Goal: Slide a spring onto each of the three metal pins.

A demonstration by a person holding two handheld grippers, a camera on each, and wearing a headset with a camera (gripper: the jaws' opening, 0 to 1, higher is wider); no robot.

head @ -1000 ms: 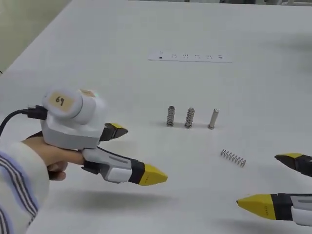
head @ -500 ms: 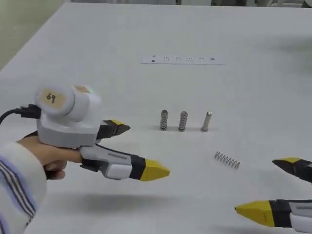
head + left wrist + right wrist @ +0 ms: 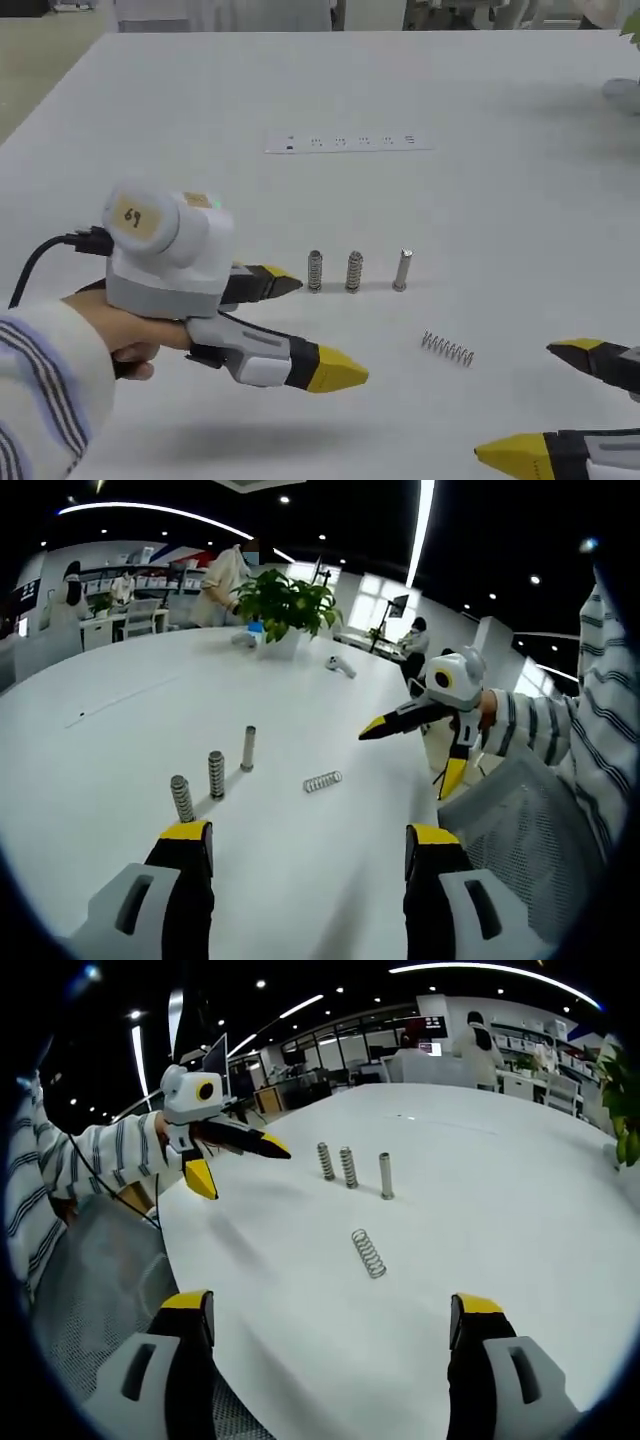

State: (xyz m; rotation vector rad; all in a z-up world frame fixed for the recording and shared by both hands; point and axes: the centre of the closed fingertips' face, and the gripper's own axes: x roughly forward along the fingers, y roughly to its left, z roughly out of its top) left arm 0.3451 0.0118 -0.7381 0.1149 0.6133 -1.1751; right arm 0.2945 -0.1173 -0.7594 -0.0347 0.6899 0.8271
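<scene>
Jaws wide and empty, the left gripper (image 3: pixel 331 330) has edged up beside the two sprung pins (image 3: pixel 334 271). The right gripper (image 3: pixel 514 400), equally wide, hovers near the last spring (image 3: pixel 447 349), which lies loose mid-worktop (image 3: pixel 500 200) near the bare pin (image 3: pixel 402 270). One fitting remains.
</scene>
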